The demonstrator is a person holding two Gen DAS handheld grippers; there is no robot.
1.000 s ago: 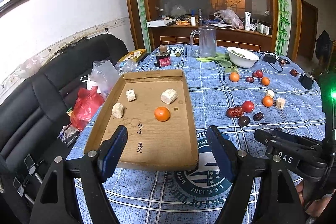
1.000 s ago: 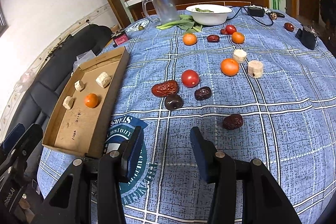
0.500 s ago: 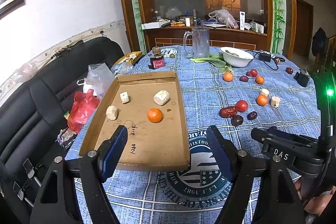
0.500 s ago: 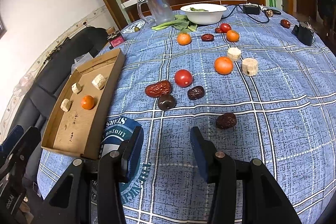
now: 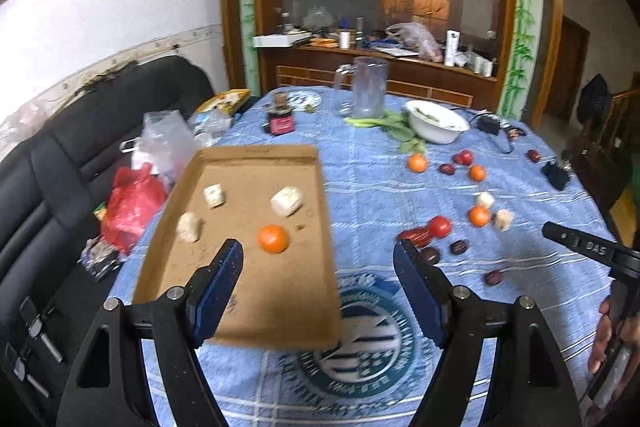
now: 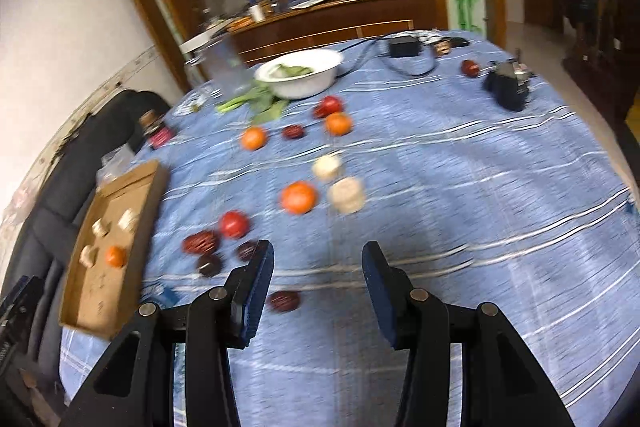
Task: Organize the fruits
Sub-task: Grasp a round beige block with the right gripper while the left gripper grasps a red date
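Observation:
A cardboard tray lies on the left of the blue tablecloth and holds an orange and three pale chunks. It also shows in the right wrist view. Loose fruit lies on the cloth: oranges, a red tomato, dark red dates and pale chunks. My left gripper is open and empty above the tray's near edge. My right gripper is open and empty above the cloth, near a date.
A white bowl with greens, a clear jug, a small jar, and black devices with cables stand at the back. A black sofa with bags is left of the table.
Both grippers have risen and pulled back a little. The right view has swung right and forward toward the loose fruit and is blurred by motion. Both stay open.

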